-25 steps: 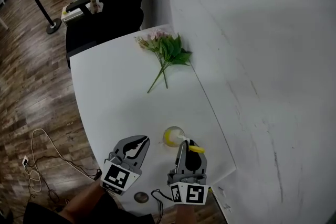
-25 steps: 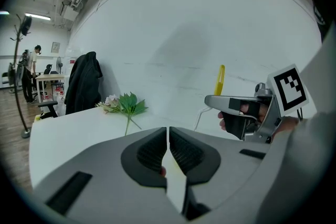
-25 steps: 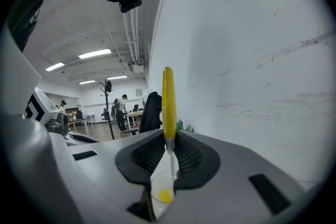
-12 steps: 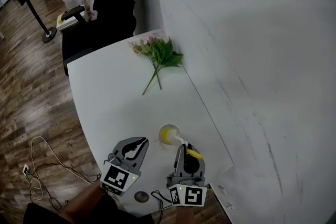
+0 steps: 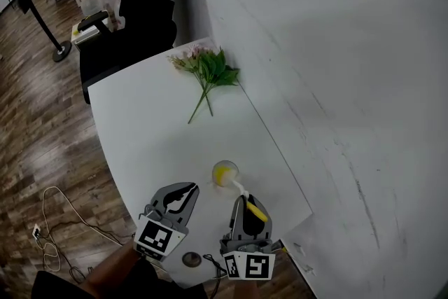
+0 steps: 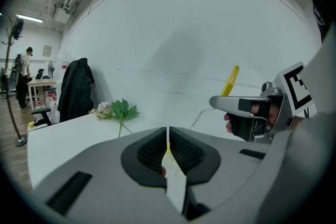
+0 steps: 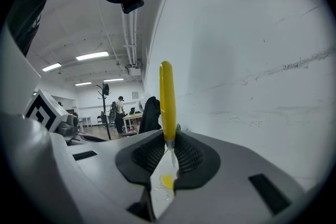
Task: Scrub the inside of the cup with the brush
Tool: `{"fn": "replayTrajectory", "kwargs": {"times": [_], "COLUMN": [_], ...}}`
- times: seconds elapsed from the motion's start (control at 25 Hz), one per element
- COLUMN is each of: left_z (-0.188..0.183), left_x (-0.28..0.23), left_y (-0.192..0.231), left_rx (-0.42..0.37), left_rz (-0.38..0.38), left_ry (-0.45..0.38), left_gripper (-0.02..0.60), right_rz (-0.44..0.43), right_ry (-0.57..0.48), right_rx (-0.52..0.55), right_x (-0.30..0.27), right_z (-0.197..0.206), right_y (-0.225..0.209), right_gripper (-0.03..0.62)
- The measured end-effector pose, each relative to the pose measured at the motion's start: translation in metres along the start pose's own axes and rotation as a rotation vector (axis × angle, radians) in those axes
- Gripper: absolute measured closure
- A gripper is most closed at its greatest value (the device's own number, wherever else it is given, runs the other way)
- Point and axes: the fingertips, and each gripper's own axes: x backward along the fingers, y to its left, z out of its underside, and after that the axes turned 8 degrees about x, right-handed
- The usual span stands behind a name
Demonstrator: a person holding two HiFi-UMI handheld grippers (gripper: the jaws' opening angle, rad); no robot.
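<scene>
White table pushed up to a white wall, taken first from the head view: found the cup upright near the front edge, with a spray of flowers lying well apart at the far end. Placed the right gripper just behind the cup, clamped on the brush where the yellow handle meets the wire stem, which slanted down into the cup's mouth. Placed the left gripper near the cup's left side but clear of it, so left the cup unsteadied. Judged the scrub under way. Called for small circles against the cup's wall and floor under light pressure, and probably a steadying hold from the left, since a light cup could skid or tip. Turned next to the left gripper view: showed that gripper's jaws pressed together on nothing, and caught side-on the tilt of the brush, which the head view flattened. Hid the cup almost wholly behind those jaws. Ended with the right gripper view: confirmed the pinch at the base of the handle and, down through the gap, glimpsed yellow bristles inside the cup.
</scene>
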Motion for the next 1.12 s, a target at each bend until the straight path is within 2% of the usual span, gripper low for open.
{"fn": "replayTrajectory", "kwargs": {"times": [0.56,0.84,1.12], "left_z": [0.007,0.005,-0.006], "left_x": [0.009,0.009,0.007], "left_y": [0.011,0.014,0.019], "left_rx": [0.020,0.023,0.026], "left_rz": [-0.025,-0.027,-0.030], "left_ry": [-0.001,-0.003,-0.021], "left_gripper": [0.546,0.546,0.548], "right_rz": [-0.032,-0.026,-0.034], "right_ry": [0.096,0.099,0.054], "right_rx": [0.045,0.041,0.068], "right_x": [-0.014,-0.019,-0.025], "right_z": [0.041,0.034,0.008], "right_y": [0.017,0.013,0.013], "right_gripper": [0.525,0.526,0.526]}}
